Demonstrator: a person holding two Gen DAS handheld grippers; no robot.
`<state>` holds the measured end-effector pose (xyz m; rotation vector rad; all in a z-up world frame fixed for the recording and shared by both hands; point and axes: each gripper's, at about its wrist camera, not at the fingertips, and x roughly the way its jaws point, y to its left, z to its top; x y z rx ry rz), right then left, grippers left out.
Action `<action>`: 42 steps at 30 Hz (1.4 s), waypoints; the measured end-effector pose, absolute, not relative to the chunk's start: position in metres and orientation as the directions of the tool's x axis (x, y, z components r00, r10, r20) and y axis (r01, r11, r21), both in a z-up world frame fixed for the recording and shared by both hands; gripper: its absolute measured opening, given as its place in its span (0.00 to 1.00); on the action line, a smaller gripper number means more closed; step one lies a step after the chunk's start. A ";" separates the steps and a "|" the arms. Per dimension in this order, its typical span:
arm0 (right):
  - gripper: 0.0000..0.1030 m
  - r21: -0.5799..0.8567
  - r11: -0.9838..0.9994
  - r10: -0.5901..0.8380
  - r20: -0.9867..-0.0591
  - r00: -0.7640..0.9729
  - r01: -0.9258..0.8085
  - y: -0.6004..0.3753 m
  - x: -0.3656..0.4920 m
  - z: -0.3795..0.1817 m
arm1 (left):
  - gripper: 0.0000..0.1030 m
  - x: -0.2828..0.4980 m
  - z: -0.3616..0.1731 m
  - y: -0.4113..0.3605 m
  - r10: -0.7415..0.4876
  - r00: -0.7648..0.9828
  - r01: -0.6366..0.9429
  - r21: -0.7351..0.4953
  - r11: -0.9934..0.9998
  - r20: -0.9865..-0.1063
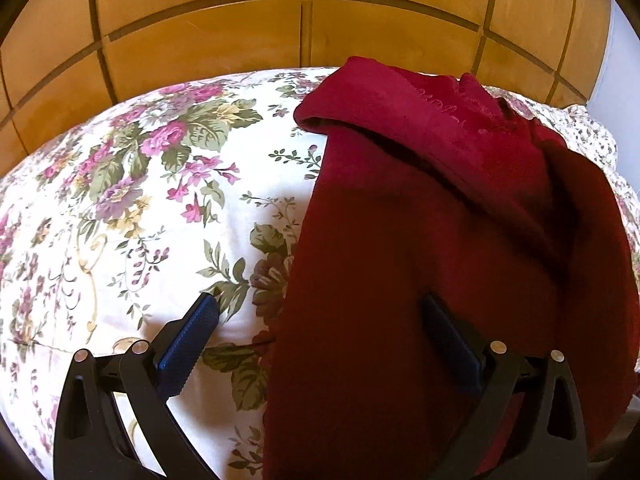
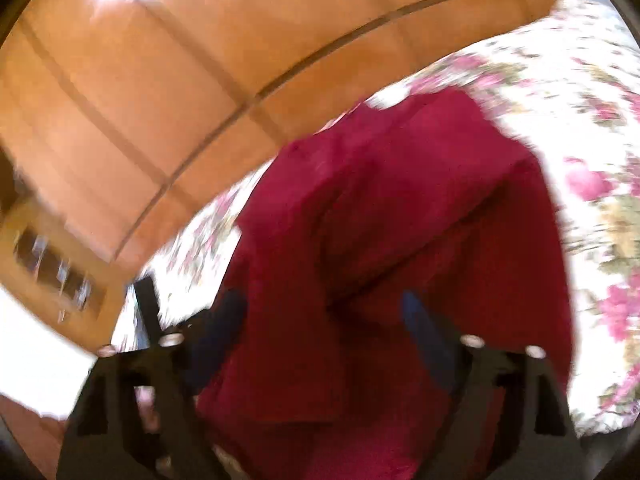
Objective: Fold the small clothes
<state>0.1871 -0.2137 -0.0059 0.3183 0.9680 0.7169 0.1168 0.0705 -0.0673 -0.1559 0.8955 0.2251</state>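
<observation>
Dark red cloth (image 1: 420,208) lies partly folded on a flowered bedsheet (image 1: 132,184). The left hand-held gripper (image 1: 320,308) stands wide open astride the cloth's edge, gripping nothing. The right hand-held gripper (image 2: 324,308), blurred, is open over the cloth.

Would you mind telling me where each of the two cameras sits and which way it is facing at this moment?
Left wrist: on the left gripper, looking down along its open blue fingers at the red garment on the floral bedspread, wooden headboard beyond.
Right wrist: on the right gripper, blurred, tilted, jaws apart over the red garment; headboard upper left.
Shared: garment, bedspread and headboard. No hand or sleeve shows.
</observation>
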 end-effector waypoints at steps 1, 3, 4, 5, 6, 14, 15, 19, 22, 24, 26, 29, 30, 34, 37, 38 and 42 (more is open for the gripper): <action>0.65 0.535 0.734 0.673 -0.654 0.346 -0.419 -0.207 0.185 -0.010 | 0.97 0.117 -0.068 0.070 0.131 0.603 -0.258 -0.037 0.965 -0.787; 0.55 0.556 0.724 0.680 -0.675 0.286 -0.409 -0.197 0.186 -0.023 | 0.97 0.116 -0.068 0.072 0.118 0.597 -0.254 -0.048 0.966 -0.793; 0.49 0.566 0.719 0.682 -0.684 0.257 -0.402 -0.193 0.186 -0.030 | 0.97 0.116 -0.069 0.072 0.115 0.597 -0.254 -0.050 0.966 -0.794; 0.34 0.567 0.716 0.680 -0.697 0.227 -0.406 -0.188 0.185 -0.035 | 0.97 0.115 -0.069 0.073 0.111 0.597 -0.249 -0.052 0.967 -0.794; 0.17 0.555 0.718 0.674 -0.706 0.219 -0.421 -0.185 0.186 -0.037 | 0.97 0.115 -0.069 0.072 0.110 0.599 -0.247 -0.052 0.968 -0.793; 0.04 0.134 0.944 0.298 -0.740 0.603 -0.303 -0.249 0.199 0.018 | 0.97 0.112 -0.071 0.072 0.107 0.612 -0.250 -0.064 0.966 -0.784; 0.04 0.108 0.960 0.251 -0.739 0.625 -0.258 -0.261 0.205 0.020 | 0.97 0.112 -0.071 0.072 0.109 0.614 -0.251 -0.062 0.966 -0.782; 0.04 -0.042 0.998 0.009 -0.718 0.696 -0.056 -0.321 0.244 0.025 | 0.97 0.112 -0.070 0.070 0.119 0.618 -0.254 -0.054 0.966 -0.777; 0.04 -0.153 0.985 -0.160 -0.677 0.718 0.076 -0.361 0.272 0.026 | 0.97 0.112 -0.070 0.069 0.121 0.618 -0.254 -0.052 0.966 -0.776; 0.04 -0.180 0.971 -0.237 -0.663 0.710 0.156 -0.379 0.289 0.023 | 0.97 0.112 -0.071 0.069 0.124 0.618 -0.254 -0.048 0.966 -0.776; 0.04 -0.155 0.958 -0.281 -0.667 0.690 0.240 -0.402 0.305 0.019 | 0.97 0.112 -0.070 0.068 0.130 0.620 -0.255 -0.043 0.966 -0.774; 0.04 -0.069 0.925 -0.312 -0.697 0.645 0.374 -0.445 0.318 0.006 | 0.97 0.112 -0.071 0.068 0.131 0.621 -0.255 -0.041 0.966 -0.773; 0.05 -0.057 0.908 -0.329 -0.709 0.623 0.415 -0.457 0.322 0.000 | 0.97 0.112 -0.071 0.068 0.129 0.621 -0.255 -0.045 0.966 -0.773; 0.10 -0.049 0.841 -0.381 -0.759 0.528 0.538 -0.490 0.324 -0.023 | 0.97 0.112 -0.071 0.071 0.117 0.622 -0.255 -0.060 0.965 -0.774; 0.70 -0.037 0.808 -0.407 -0.757 0.511 0.588 -0.497 0.317 -0.026 | 0.97 0.112 -0.069 0.074 0.093 0.622 -0.250 -0.084 0.965 -0.778; 0.79 -0.032 0.802 -0.418 -0.744 0.521 0.596 -0.496 0.314 -0.024 | 0.97 0.114 -0.067 0.075 0.074 0.615 -0.239 -0.096 0.966 -0.785; 0.98 -0.022 0.809 -0.453 -0.660 0.600 0.587 -0.474 0.292 0.012 | 0.97 0.112 -0.044 0.071 0.057 0.659 -0.179 -0.083 0.980 -0.750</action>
